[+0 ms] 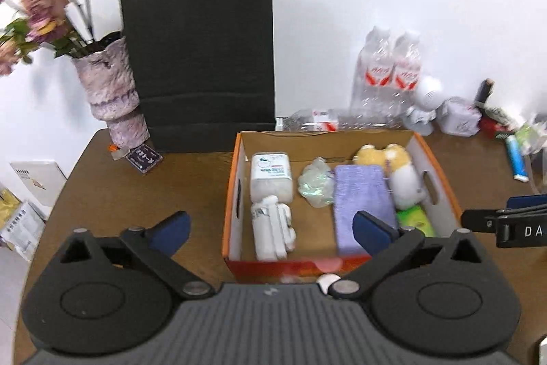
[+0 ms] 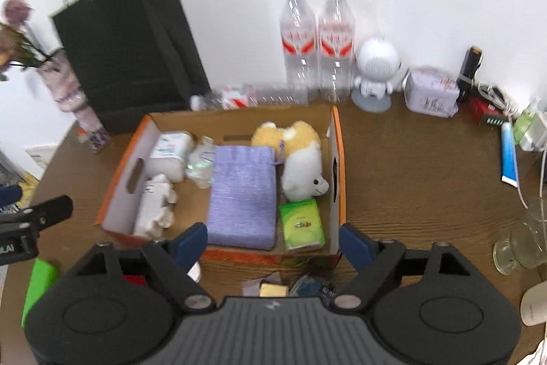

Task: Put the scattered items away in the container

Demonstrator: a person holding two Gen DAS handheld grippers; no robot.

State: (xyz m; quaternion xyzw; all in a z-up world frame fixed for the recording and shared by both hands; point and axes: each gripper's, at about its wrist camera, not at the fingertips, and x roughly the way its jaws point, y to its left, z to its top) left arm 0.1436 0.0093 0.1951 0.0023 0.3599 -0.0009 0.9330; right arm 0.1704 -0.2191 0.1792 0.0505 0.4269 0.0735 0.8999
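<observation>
Left claw (image 1: 270, 228): jaws spread wide, nothing between the blue pads (image 1: 174, 230), no contact with any item. It hangs above the near edge of the box (image 1: 441, 166), over the left half.

Right claw (image 2: 273, 243): jaws also wide apart, empty, touching nothing, poised above the near right corner of the box (image 2: 336, 139).

Box stands on the brown worktop (image 2: 410, 177) in front of a black bag (image 1: 198, 57). Contents, left to right: white tub (image 1: 271, 175), white bottle (image 1: 271, 228) lying flat, clear wrapper (image 1: 316, 183), purple pouch (image 2: 244, 190), plush toy (image 2: 301, 159), green pack (image 2: 301, 224).

Small items (image 2: 273, 288) lie on the worktop just outside the near wall, partly hidden; cannot tell what they are.
</observation>
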